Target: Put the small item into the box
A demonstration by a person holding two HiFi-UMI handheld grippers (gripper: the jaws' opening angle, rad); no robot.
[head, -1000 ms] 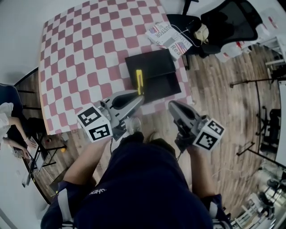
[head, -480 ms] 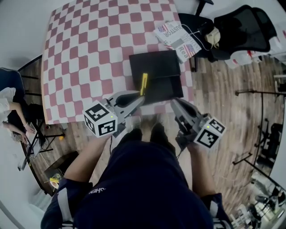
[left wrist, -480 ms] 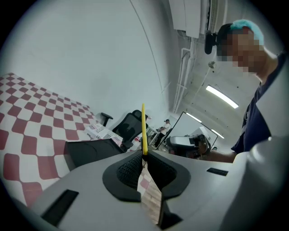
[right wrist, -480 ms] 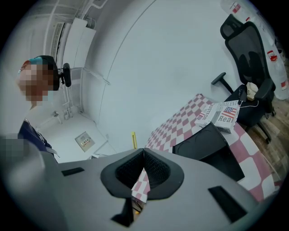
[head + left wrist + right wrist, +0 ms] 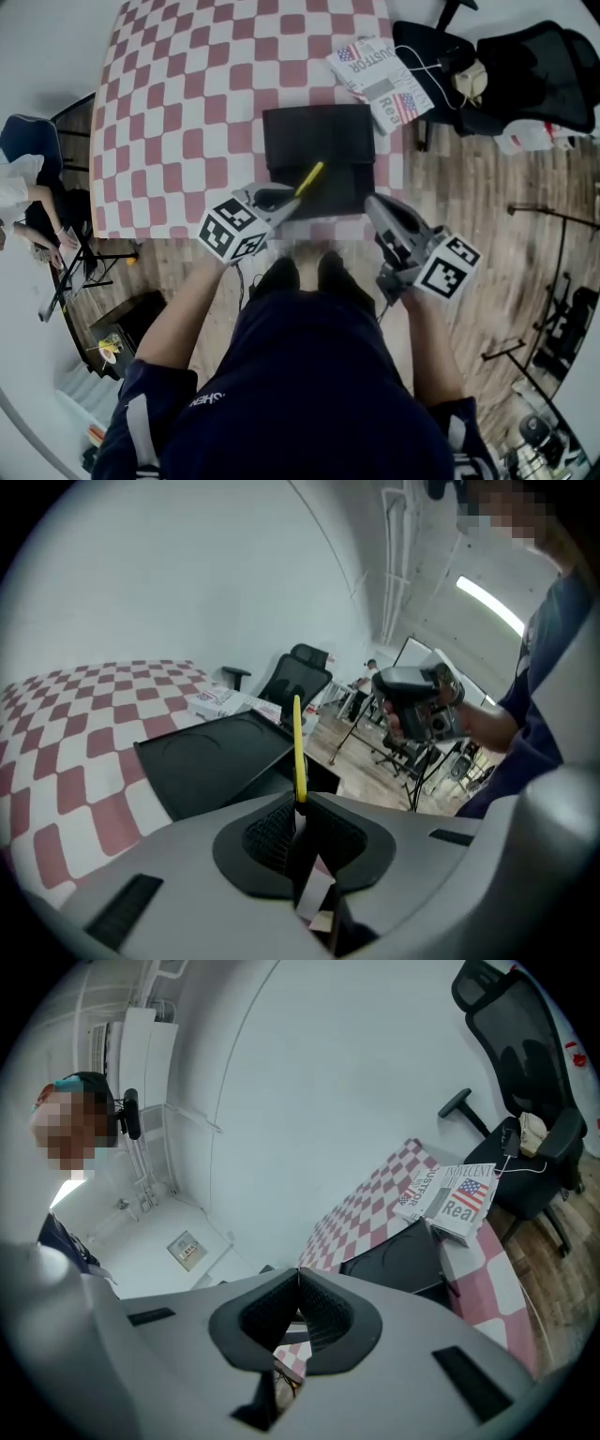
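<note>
A thin yellow stick (image 5: pixel 309 178) (image 5: pixel 298 747) is clamped between the jaws of my left gripper (image 5: pixel 286 199) (image 5: pixel 298 803), its free end pointing out over the black box (image 5: pixel 317 141) (image 5: pixel 216 761). The box lies open near the front edge of the red-and-white checked table (image 5: pixel 187 103), its lid flat beside the tray. My right gripper (image 5: pixel 375 208) (image 5: pixel 298 1277) hangs off the table's front right corner, jaws together with nothing between them. In the right gripper view the box (image 5: pixel 398 1260) lies ahead and to the right.
A printed packet (image 5: pixel 375 75) (image 5: pixel 455 1199) lies at the table's right edge behind the box. A black office chair (image 5: pixel 506 66) (image 5: pixel 525 1101) stands to the right on the wooden floor. A seated person (image 5: pixel 19 197) is at far left. My feet (image 5: pixel 305 272) are below the table edge.
The left gripper has swung so the yellow stick now slants up to the right over the box's front instead of standing along its left side. The view has shifted; the right gripper keeps its place.
</note>
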